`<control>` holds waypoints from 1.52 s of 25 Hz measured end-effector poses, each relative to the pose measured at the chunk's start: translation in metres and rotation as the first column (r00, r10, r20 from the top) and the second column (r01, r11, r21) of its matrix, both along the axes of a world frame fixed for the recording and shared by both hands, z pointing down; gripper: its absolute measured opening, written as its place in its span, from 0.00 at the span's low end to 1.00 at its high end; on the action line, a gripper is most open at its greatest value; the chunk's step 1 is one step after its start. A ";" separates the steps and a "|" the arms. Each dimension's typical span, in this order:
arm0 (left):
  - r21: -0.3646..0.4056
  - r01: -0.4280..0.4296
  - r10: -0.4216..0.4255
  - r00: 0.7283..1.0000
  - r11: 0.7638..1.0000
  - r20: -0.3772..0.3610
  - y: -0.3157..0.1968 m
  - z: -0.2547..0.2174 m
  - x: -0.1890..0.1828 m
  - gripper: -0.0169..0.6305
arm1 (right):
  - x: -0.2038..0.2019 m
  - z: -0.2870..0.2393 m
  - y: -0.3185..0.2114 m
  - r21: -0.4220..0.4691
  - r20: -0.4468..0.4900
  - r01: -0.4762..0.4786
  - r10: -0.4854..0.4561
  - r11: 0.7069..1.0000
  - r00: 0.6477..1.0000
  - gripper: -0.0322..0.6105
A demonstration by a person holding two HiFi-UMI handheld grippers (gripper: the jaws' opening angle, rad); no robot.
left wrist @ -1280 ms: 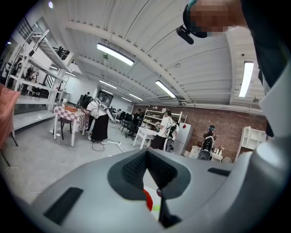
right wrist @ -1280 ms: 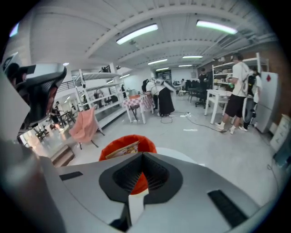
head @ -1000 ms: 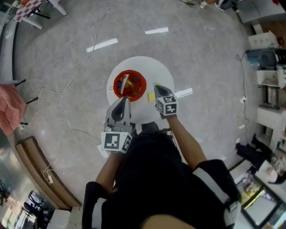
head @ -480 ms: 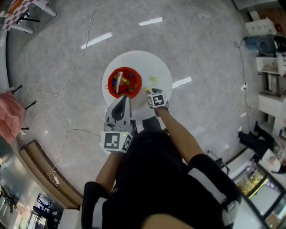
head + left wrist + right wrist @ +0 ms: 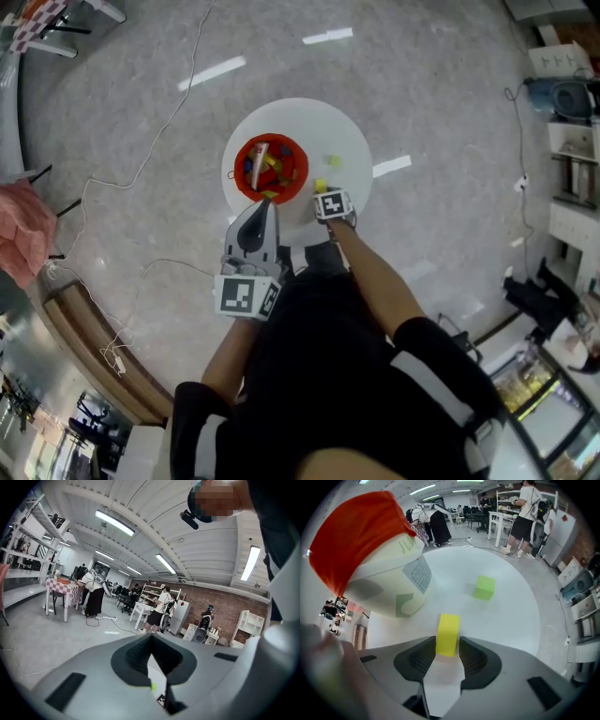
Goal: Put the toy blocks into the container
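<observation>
A red-rimmed container [image 5: 242, 161] with several coloured blocks in it stands on the left of a round white table [image 5: 302, 120]. A yellow block [image 5: 320, 186] lies just right of it, and a green block [image 5: 334, 161] lies farther out. My right gripper [image 5: 322, 192] points down over the yellow block [image 5: 448, 634]. Its jaws have just been opening and now stand either side of the block without squeezing it. The container [image 5: 389, 585] looms on the left of the right gripper view, and the green block [image 5: 484, 587] lies beyond. My left gripper [image 5: 265, 206] hovers at the table's near edge, shut and empty [image 5: 150, 638].
Thin cables [image 5: 141, 169] trail over the grey floor left of the table. A wooden bench [image 5: 80, 347] runs along the left, and shelves and boxes [image 5: 572, 141] stand at the right. People stand far off by tables [image 5: 159, 613].
My right gripper has dropped from above the table down onto the yellow block, and its jaws have spread apart. The left gripper has stayed where it was.
</observation>
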State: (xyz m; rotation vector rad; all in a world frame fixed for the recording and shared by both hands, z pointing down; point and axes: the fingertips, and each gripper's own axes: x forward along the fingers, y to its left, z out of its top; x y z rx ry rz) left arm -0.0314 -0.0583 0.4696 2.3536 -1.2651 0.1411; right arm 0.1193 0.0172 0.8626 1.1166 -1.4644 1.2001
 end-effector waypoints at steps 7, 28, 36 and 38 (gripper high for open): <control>-0.005 0.011 -0.011 1.000 1.000 -0.001 -0.003 0.004 -0.006 0.02 | -0.019 0.003 0.002 -0.006 0.077 -0.054 0.055 0.999 0.996 0.25; 0.049 0.091 -0.090 0.996 0.995 -0.021 -0.003 -0.014 -0.031 0.02 | -0.046 -0.231 -0.093 0.590 0.071 0.130 -0.212 0.797 0.975 0.24; 0.059 0.149 -0.147 0.989 0.987 -0.027 0.004 -0.023 -0.044 0.02 | -0.104 -0.203 -0.086 0.511 0.026 0.352 -0.424 0.784 0.905 0.24; 0.054 0.165 -0.164 0.986 0.985 -0.026 0.007 -0.022 -0.050 0.02 | -0.107 -0.192 -0.082 0.477 0.013 0.389 -0.448 0.789 0.894 0.24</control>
